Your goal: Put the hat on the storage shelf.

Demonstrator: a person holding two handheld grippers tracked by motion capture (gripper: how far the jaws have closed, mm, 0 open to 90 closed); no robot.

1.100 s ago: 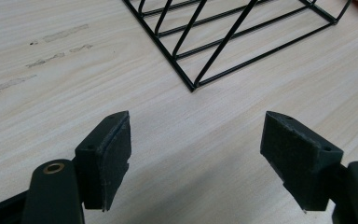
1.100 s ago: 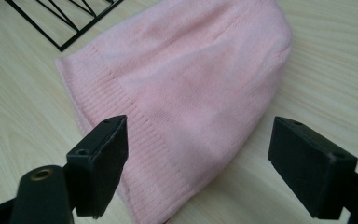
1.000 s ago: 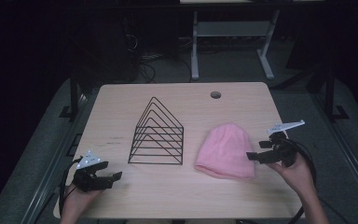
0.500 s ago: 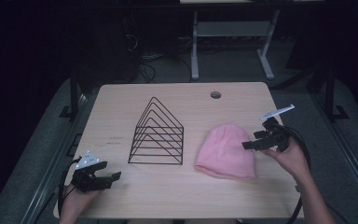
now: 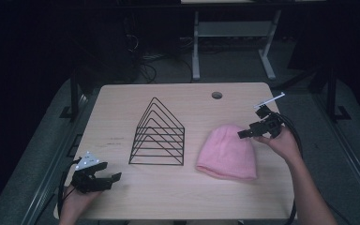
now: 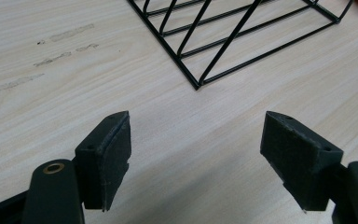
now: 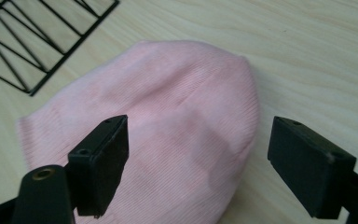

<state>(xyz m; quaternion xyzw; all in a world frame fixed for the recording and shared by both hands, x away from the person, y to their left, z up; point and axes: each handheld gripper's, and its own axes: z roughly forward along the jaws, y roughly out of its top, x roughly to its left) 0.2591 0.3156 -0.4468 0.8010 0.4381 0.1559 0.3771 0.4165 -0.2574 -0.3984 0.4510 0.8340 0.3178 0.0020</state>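
The left gripper (image 5: 104, 177) is lying low at the desk's (image 5: 178, 197) near left corner, its jaws standing wide apart with nothing between them; in the left gripper view the two black pads (image 6: 106, 156) are framing bare wood, with the near corner of the wire rack (image 6: 242, 37) sitting beyond them and well apart. The person's left hand (image 5: 75, 204) is coming in over the near edge behind it. Moving rightward, the black wire rack (image 5: 159, 136), a row of nested triangular frames, is standing upright near the middle of the desk. Just beside it on the right, the pink beanie (image 5: 228, 152) is lying flat, its rounded crown pointing toward the far edge and its open band toward the near edge. The right gripper (image 5: 244, 133) is hovering over the beanie's far right side, close to the desk's right edge, with jaws spread wide and gripping nothing; in the right gripper view the beanie (image 7: 177, 126) is showing between and beyond them.
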